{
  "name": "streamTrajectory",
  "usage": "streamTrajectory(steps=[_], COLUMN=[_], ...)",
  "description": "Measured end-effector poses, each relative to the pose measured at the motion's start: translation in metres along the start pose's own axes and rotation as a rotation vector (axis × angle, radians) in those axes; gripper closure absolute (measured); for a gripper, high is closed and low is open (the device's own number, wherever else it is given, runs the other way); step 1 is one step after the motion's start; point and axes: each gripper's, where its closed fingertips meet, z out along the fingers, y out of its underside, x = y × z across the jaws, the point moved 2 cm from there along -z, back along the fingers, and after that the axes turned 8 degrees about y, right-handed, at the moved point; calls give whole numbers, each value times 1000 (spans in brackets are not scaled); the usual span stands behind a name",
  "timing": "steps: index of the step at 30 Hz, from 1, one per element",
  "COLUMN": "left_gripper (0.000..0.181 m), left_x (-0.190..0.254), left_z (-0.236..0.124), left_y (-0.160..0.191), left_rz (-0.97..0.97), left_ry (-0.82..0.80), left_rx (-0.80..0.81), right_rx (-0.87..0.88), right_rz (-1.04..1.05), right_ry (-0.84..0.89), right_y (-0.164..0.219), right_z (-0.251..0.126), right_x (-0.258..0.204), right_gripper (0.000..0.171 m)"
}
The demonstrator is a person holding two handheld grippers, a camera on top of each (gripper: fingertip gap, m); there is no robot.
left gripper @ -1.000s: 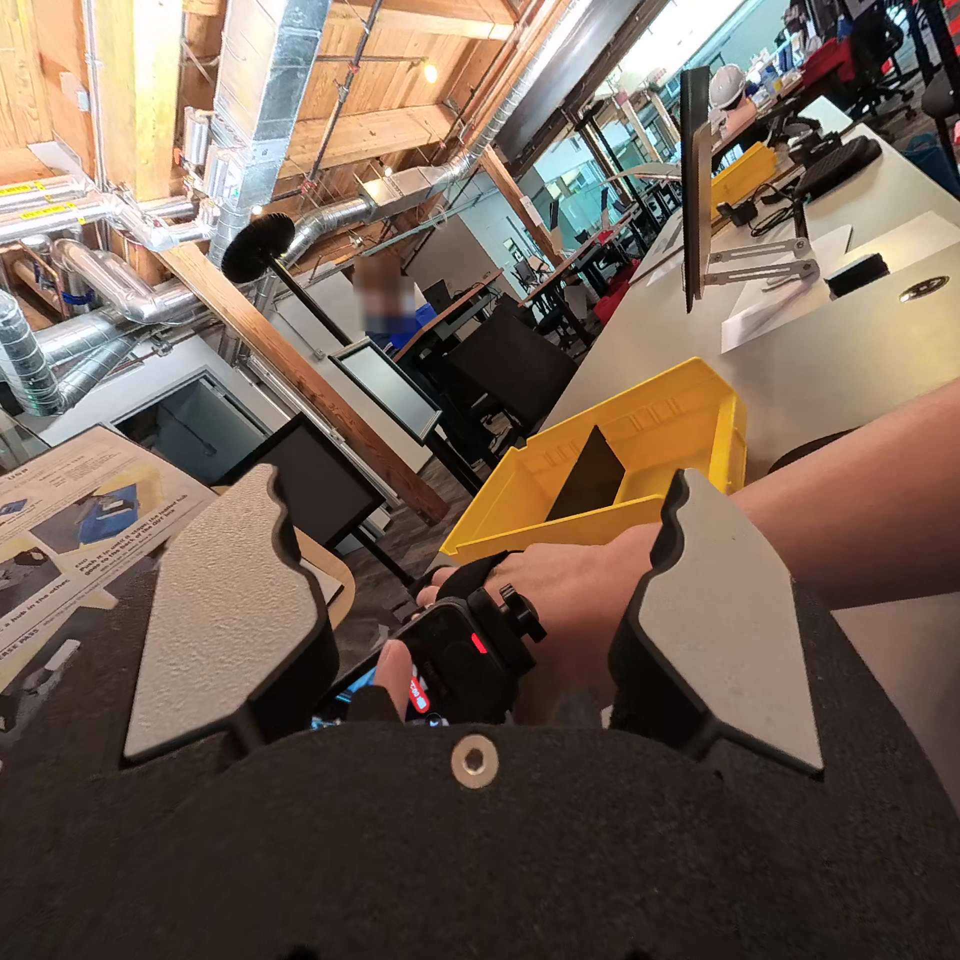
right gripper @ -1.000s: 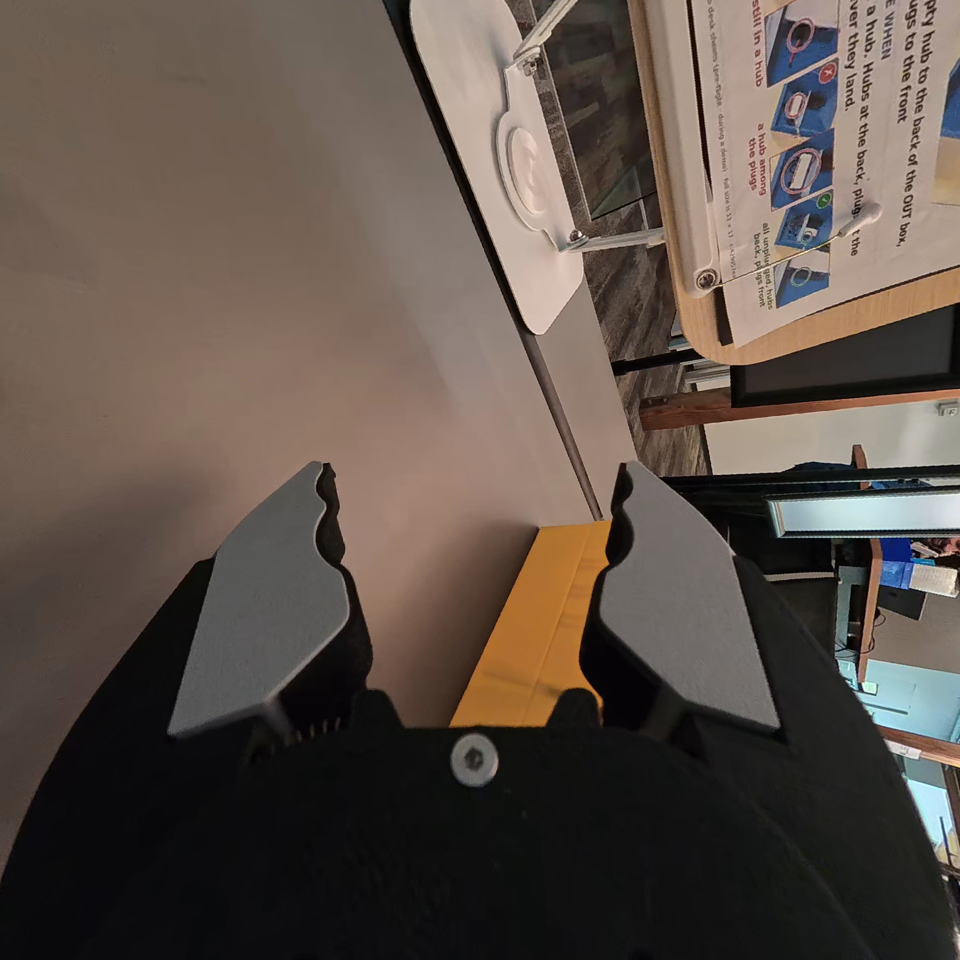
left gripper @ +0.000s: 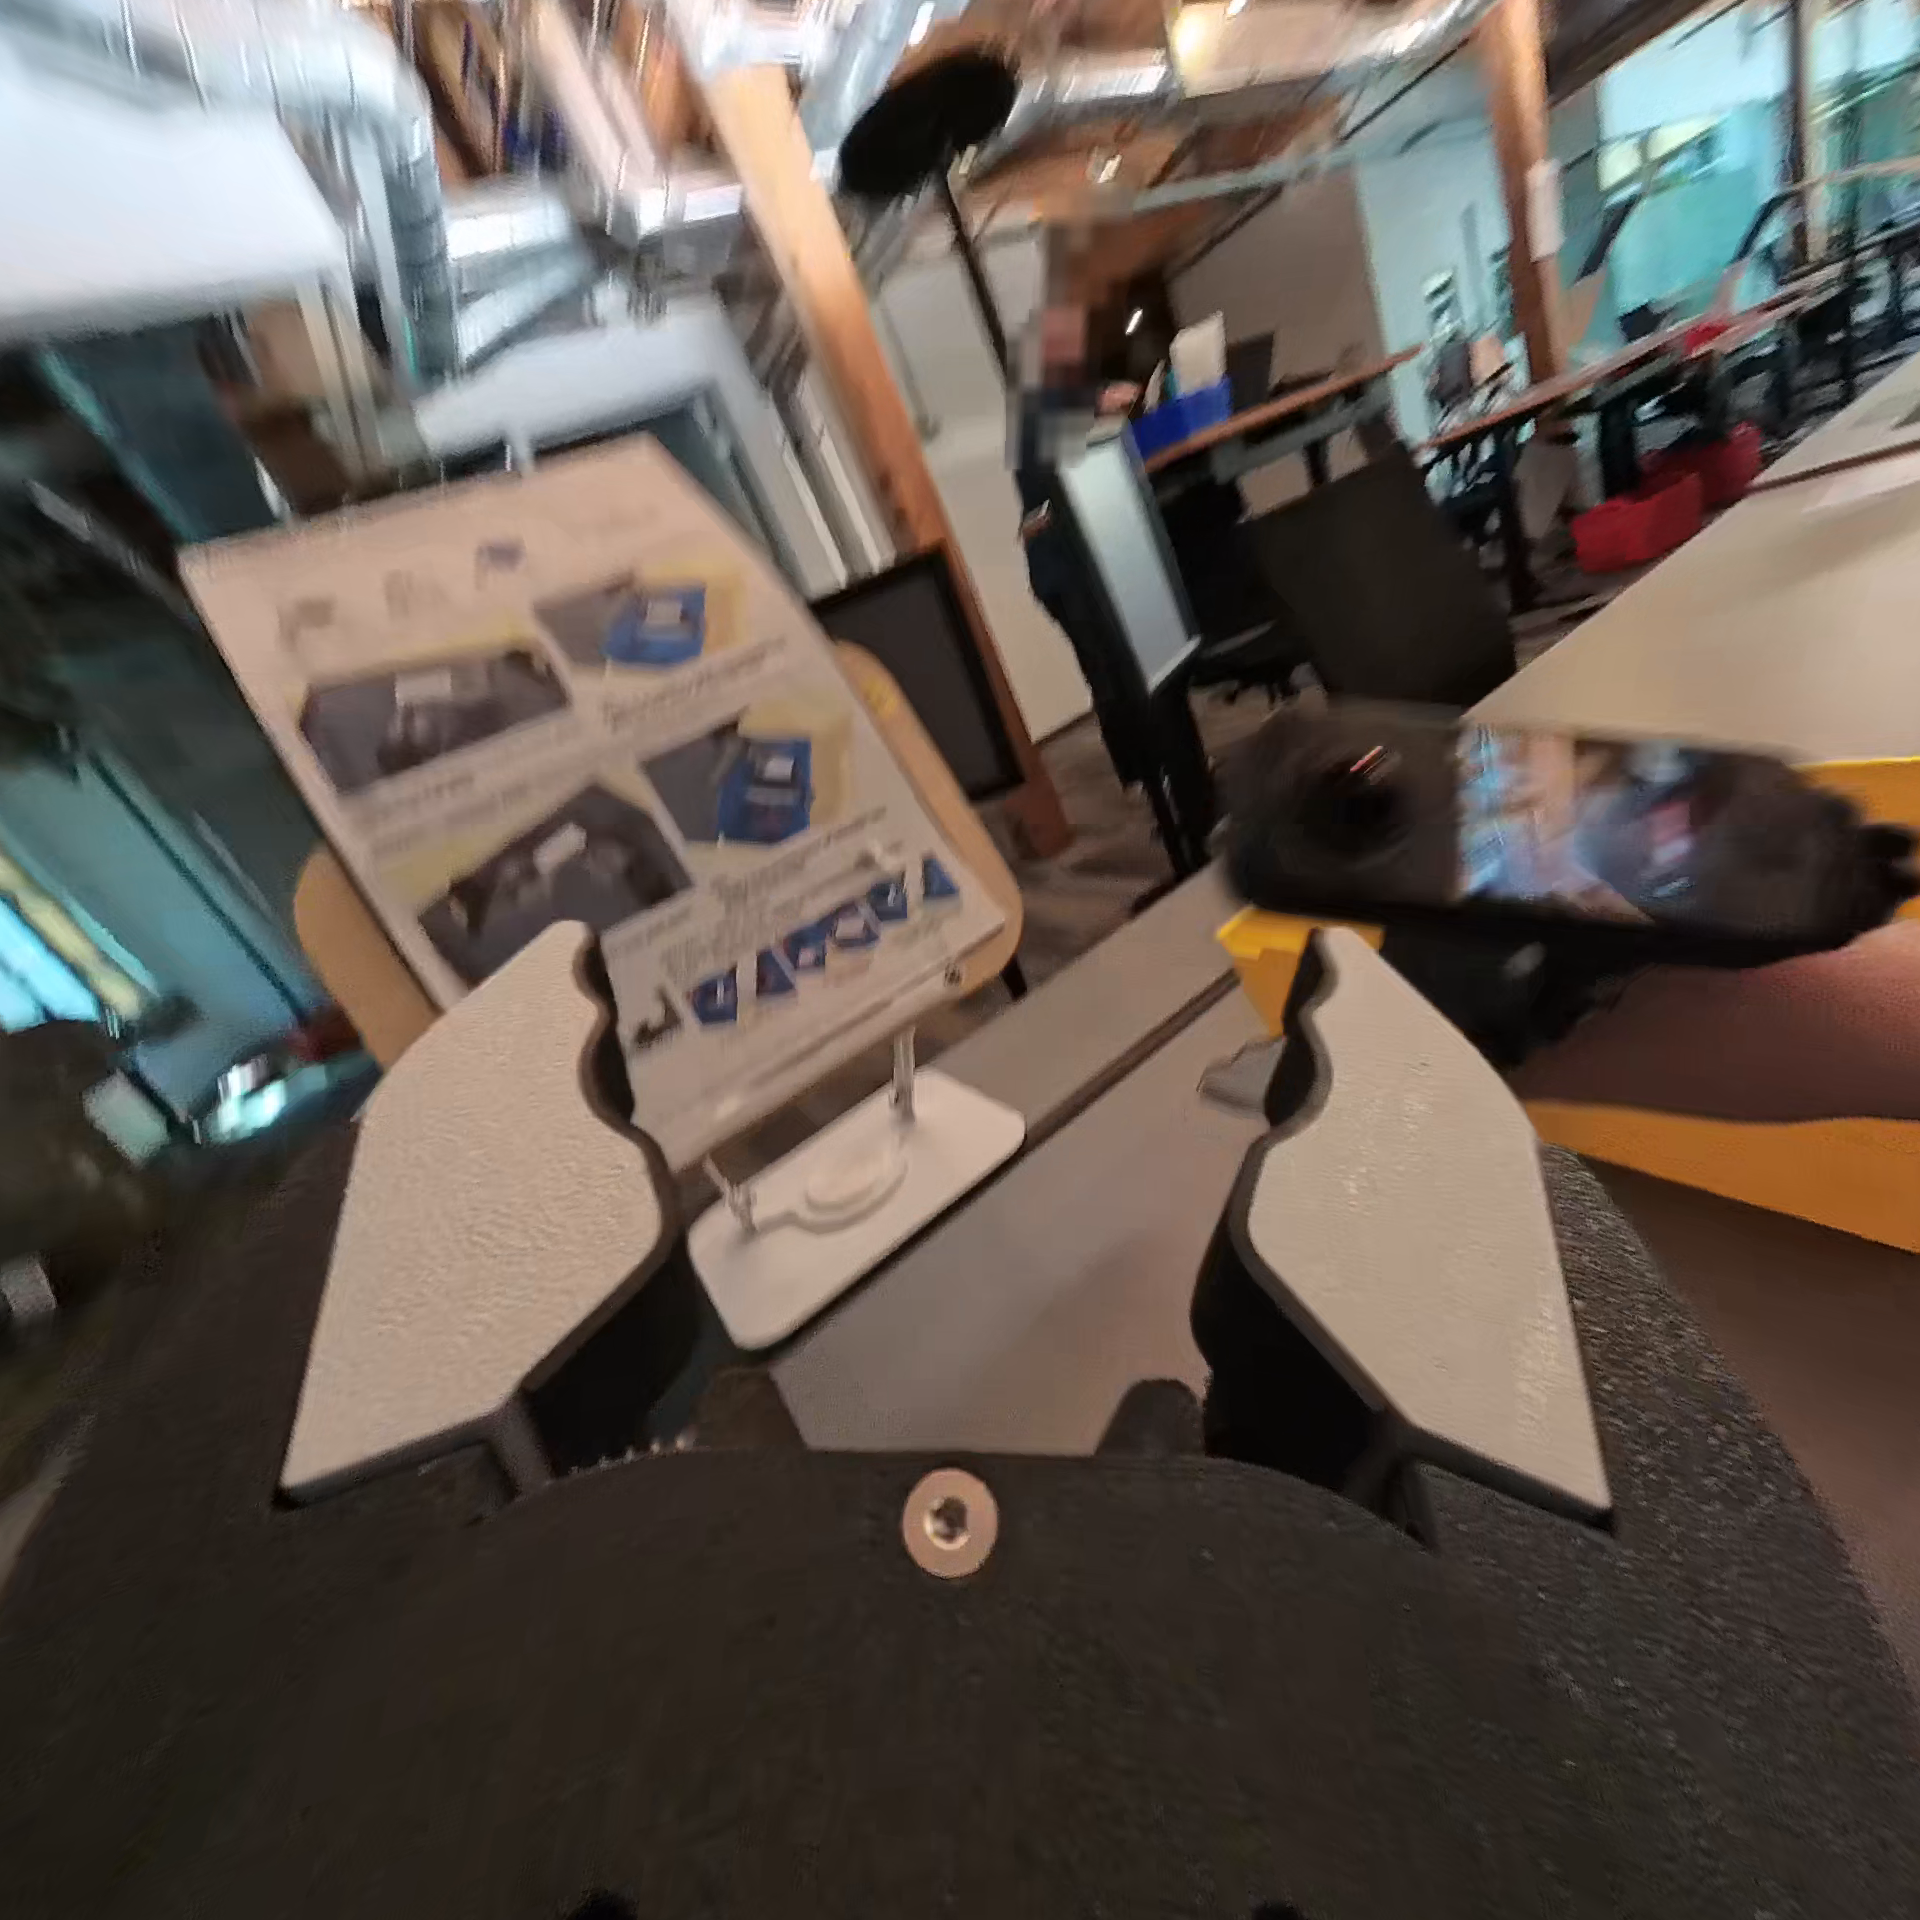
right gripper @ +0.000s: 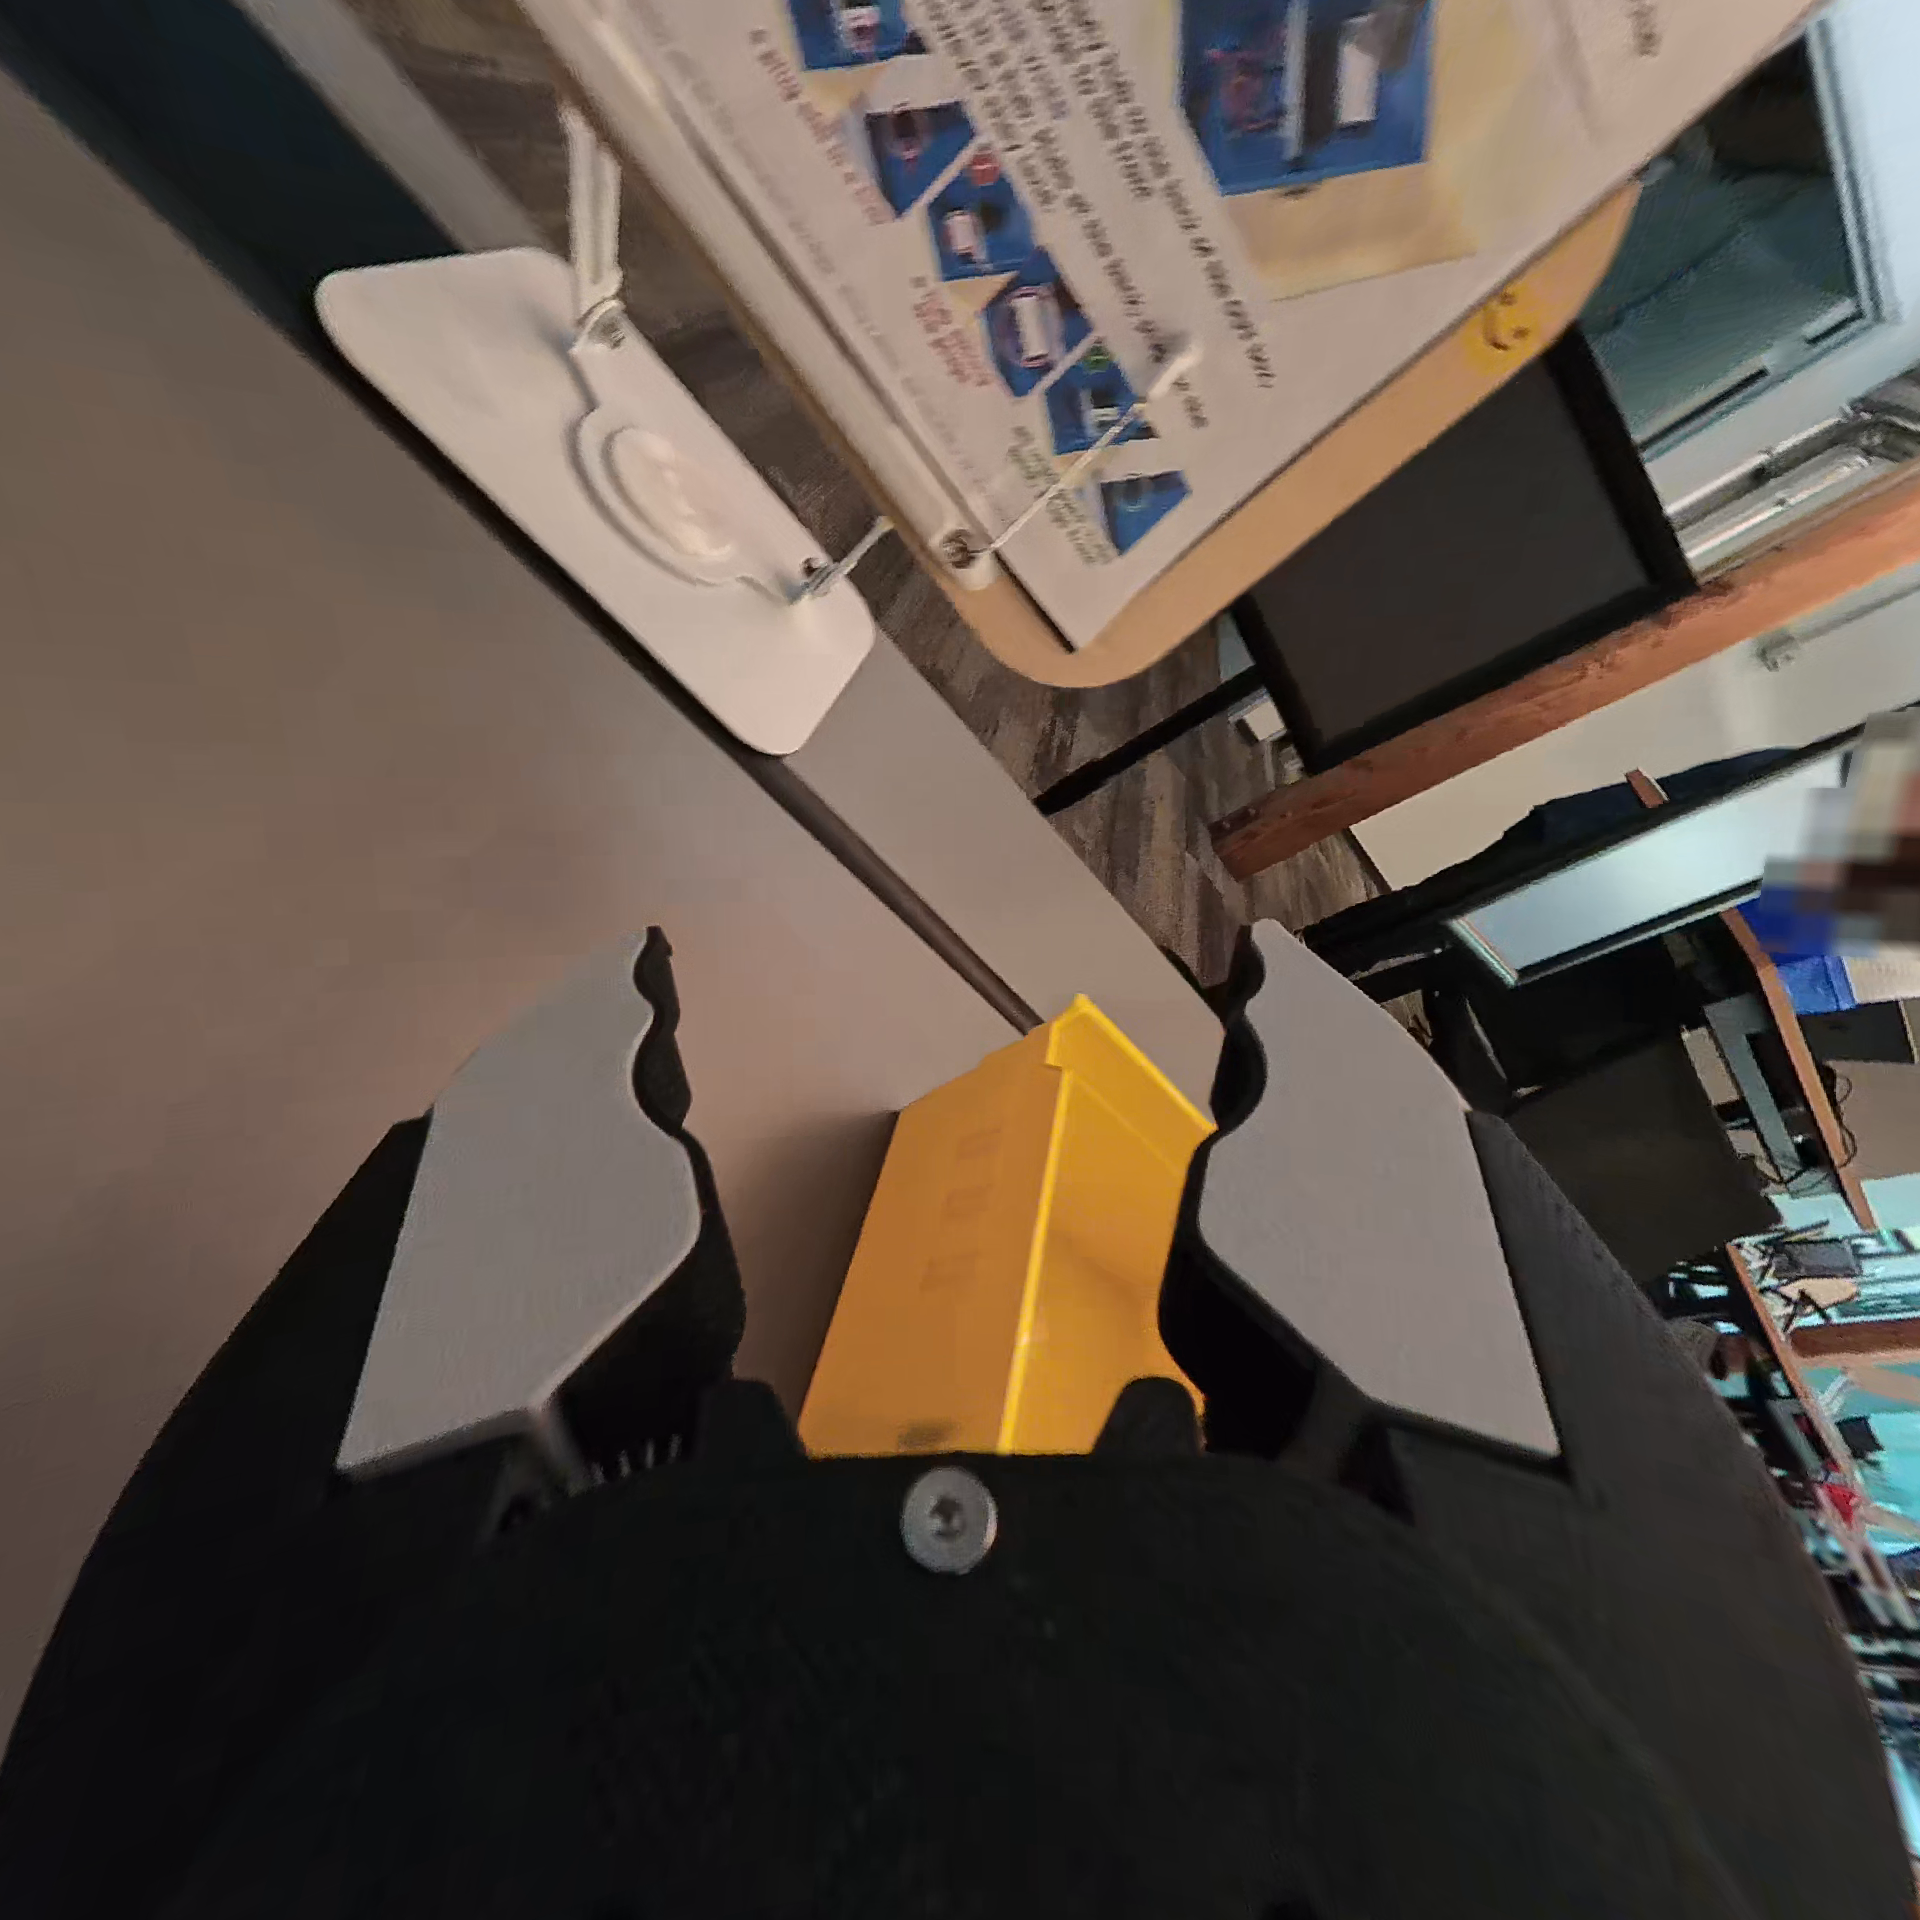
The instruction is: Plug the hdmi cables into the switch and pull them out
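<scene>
Motion blur smears the left wrist view, worst above and left of the instruction sheet (left gripper: 582, 769), while the near gripper fingers (left gripper: 488, 1195) stay sharp. The right wrist view is crisper; the sheet (right gripper: 1091, 239) blurs slightly. Soft daylight, dim grey table (right gripper: 260, 831), wide-angle bending at the edges.

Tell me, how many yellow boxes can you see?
1. The yellow box sits on the grey table, just ahead of the right tool. The left camera shows the same box under a forearm. More may be hidden out of view.
</scene>
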Motion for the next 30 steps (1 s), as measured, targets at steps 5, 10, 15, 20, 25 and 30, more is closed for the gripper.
streamTrajectory(steps=[5,10,15,20,25,30], left_gripper=[93,125,145,146,150,155], left_x=[-18,-21,-21,-29,-45,-60], left_z=[7,8,6,2,-7,-19], left_y=[63,94,94,92,79,64], left_rz=[-253,-282,-224,-178,-123,-73], left_ry=[65,95,98,56,-24,-89], left_rx=[-254,-377,-384,-396,-361,-331], right_rx=[60,191,249,258,272,275], right_rz=[113,276,416,462,511,549], right_ry=[110,256,291,325,349,341], right_y=[0,-4,0,7,12,16], right_z=[-1,-16,-26,-29,-30,-28], right_x=[44,95,124,139,148,152], right_gripper=[70,77,84,85,87,92])
